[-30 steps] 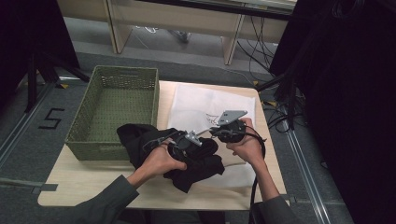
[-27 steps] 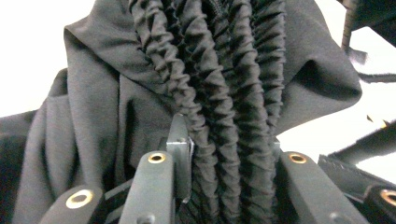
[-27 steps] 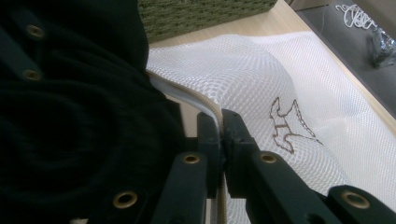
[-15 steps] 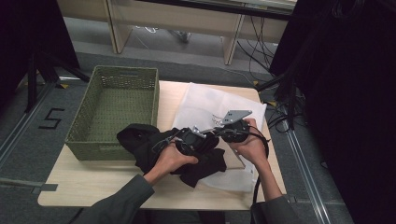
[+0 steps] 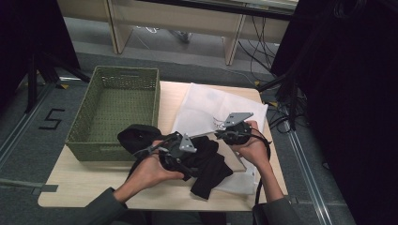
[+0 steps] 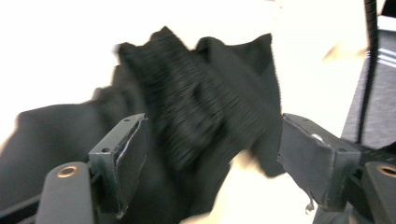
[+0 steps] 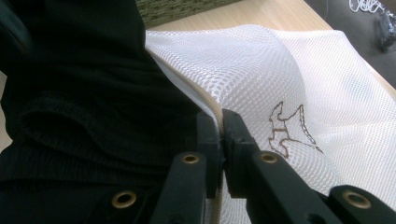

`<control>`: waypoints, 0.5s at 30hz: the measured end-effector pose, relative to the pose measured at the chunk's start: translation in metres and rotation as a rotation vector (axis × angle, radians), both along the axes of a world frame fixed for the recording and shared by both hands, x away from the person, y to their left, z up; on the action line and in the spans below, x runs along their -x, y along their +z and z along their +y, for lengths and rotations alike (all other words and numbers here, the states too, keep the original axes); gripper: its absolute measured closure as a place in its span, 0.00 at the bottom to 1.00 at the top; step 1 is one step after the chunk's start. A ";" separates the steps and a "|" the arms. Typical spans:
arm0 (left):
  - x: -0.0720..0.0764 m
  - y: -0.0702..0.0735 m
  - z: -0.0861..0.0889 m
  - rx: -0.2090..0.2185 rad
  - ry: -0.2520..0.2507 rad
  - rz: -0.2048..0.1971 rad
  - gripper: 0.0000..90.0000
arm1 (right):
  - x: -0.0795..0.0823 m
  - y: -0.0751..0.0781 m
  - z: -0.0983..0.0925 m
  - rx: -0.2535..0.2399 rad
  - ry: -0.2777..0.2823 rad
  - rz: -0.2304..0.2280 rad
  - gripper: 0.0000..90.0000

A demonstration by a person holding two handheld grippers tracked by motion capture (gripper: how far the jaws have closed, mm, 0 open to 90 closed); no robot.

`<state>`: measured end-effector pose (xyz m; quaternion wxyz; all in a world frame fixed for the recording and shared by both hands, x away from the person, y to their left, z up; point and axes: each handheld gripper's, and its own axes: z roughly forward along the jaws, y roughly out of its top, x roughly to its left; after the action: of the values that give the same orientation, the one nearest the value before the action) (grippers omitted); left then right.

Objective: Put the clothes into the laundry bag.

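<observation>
Two tools at work near the front edge of the surface [image 5: 94, 183]: left tool [image 5: 187, 161] with jaws wide and just opened further, black ribbed garment [image 5: 206, 161] lying loose between the pads, not pinched; right tool [image 5: 224, 136] clamped tight on the zippered edge of the white mesh bag [image 5: 206, 105], just beside the garment. Soft crumpled knit against fine netting with a small brown stitched outline, bag spread flat. Farther left, green woven basket [image 5: 101, 119], rectangular, one dark fold of the garment draped over its near corner.
</observation>
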<state>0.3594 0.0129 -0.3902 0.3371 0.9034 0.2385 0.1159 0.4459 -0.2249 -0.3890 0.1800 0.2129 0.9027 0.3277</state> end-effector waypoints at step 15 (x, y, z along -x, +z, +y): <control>-0.024 0.032 0.104 0.017 0.241 -0.046 0.24 | 0.000 -0.001 0.001 0.015 0.008 -0.007 0.97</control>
<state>0.3838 0.1173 -0.3582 0.3335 0.8625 0.3384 0.1741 0.4454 -0.2236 -0.3903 0.1836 0.2069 0.9054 0.3222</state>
